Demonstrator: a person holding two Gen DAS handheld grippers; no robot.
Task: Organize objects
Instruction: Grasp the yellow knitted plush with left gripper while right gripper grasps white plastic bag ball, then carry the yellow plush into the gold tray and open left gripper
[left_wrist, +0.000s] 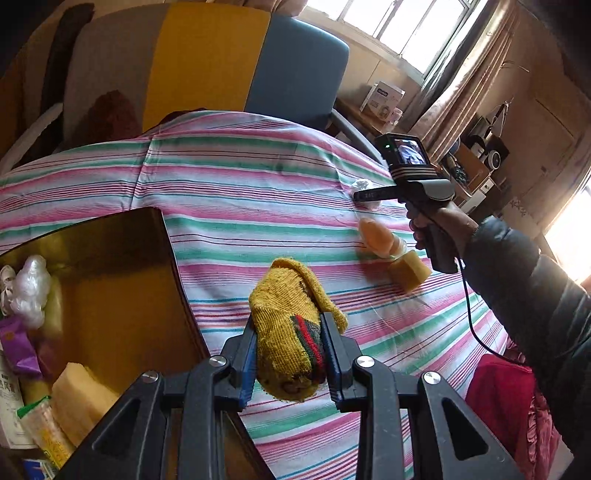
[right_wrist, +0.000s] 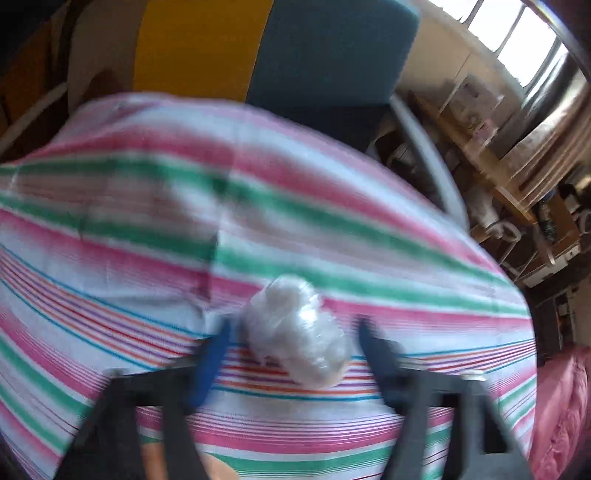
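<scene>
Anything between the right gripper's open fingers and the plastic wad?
No. In the right wrist view the plastic wad already sits between the right gripper's fingers; only striped cloth underneath.

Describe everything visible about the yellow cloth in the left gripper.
The yellow cloth is a coarse, loosely woven mustard rag rolled into a thick bundle, with a patch of red, green and dark stripes on its side. The left gripper has its jaws shut on the bundle's two sides. A loose flap folds over its far end. It lies above the striped sheet, just right of the yellow box.
</scene>
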